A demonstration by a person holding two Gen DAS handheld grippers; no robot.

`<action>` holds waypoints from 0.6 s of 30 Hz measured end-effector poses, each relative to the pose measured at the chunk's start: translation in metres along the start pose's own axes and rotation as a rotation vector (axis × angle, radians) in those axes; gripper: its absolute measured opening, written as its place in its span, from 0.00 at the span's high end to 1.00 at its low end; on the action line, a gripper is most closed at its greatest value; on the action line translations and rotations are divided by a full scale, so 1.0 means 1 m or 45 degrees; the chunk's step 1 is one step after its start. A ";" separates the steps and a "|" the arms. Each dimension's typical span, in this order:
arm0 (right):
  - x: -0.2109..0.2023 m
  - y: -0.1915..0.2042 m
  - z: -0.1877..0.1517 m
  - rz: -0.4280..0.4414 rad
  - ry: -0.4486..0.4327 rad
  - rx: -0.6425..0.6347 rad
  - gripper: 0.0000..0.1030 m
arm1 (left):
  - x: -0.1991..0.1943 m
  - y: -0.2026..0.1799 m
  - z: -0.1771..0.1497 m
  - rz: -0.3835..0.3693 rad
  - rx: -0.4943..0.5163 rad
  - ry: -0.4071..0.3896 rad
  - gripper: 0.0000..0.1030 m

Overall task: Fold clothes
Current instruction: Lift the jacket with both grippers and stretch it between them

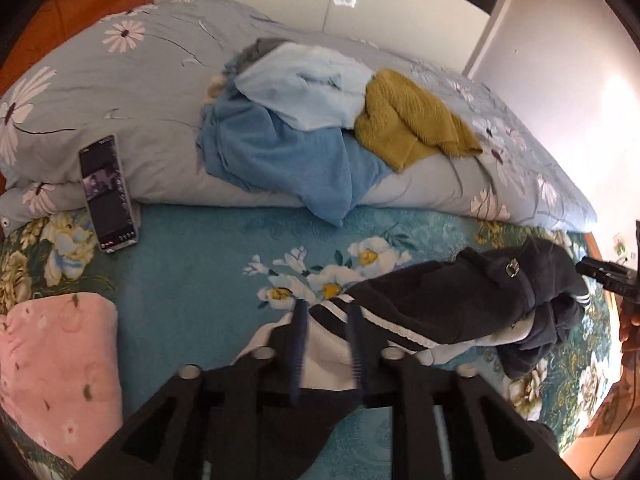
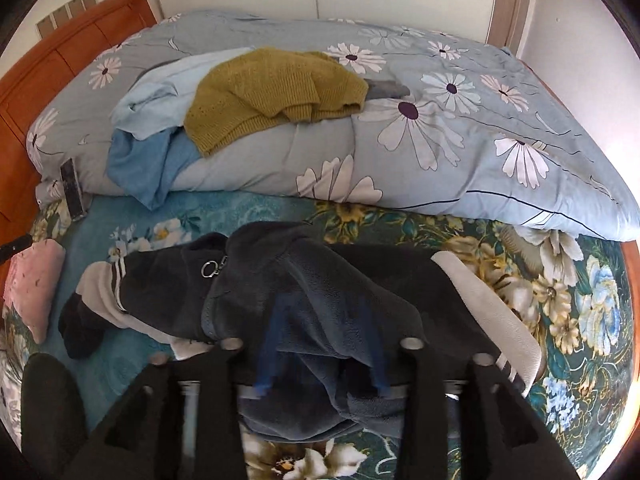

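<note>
A dark fleece jacket (image 1: pixel 460 304) with white stripes and a pale lining lies crumpled on the teal floral sheet (image 1: pixel 192 280). My left gripper (image 1: pixel 327 307) hovers over its striped cuff end. Its blurred fingers (image 1: pixel 300 340) stand apart, with the pale lining between them and not pinched. In the right wrist view the jacket (image 2: pixel 320 288) fills the middle, its zipper ring (image 2: pixel 210 269) to the left. My right gripper (image 2: pixel 323 301) is over the bunched fleece, jaws apart and fabric loose between them. That gripper (image 1: pixel 604 276) also shows at the left wrist view's right edge, held by a hand (image 1: pixel 628 320).
A rolled daisy-print duvet (image 1: pixel 120 92) lies across the bed behind the jacket. It carries a heap of light blue, blue (image 1: pixel 280 160) and mustard knit (image 1: pixel 412 120) clothes. A phone (image 1: pixel 108 196) leans against the duvet. A folded pink cloth (image 1: pixel 56 368) sits at the left. A wooden headboard (image 2: pixel 60 64) stands beyond.
</note>
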State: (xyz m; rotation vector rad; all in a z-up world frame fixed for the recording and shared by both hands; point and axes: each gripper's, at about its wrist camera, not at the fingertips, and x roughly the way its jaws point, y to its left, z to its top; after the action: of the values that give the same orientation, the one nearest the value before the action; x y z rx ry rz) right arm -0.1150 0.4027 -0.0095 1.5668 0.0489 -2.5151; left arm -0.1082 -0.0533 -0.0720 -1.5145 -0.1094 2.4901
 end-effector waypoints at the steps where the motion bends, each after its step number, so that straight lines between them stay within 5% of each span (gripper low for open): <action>1: 0.007 0.000 0.001 0.000 0.011 -0.021 0.43 | 0.016 -0.003 0.001 0.015 0.030 0.033 0.36; 7: 0.049 -0.007 0.006 0.005 0.120 -0.094 0.41 | 0.112 -0.021 0.005 0.059 0.234 0.292 0.32; 11: 0.072 -0.004 0.005 -0.005 0.179 -0.158 0.41 | 0.153 -0.035 0.007 0.004 0.304 0.382 0.32; 18: 0.075 -0.017 -0.001 0.040 0.153 -0.038 0.45 | 0.195 -0.051 -0.003 -0.015 0.359 0.527 0.32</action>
State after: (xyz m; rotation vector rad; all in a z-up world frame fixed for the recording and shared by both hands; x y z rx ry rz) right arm -0.1486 0.4093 -0.0779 1.6921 0.0768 -2.3830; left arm -0.1844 0.0411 -0.2332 -1.8450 0.2873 2.0222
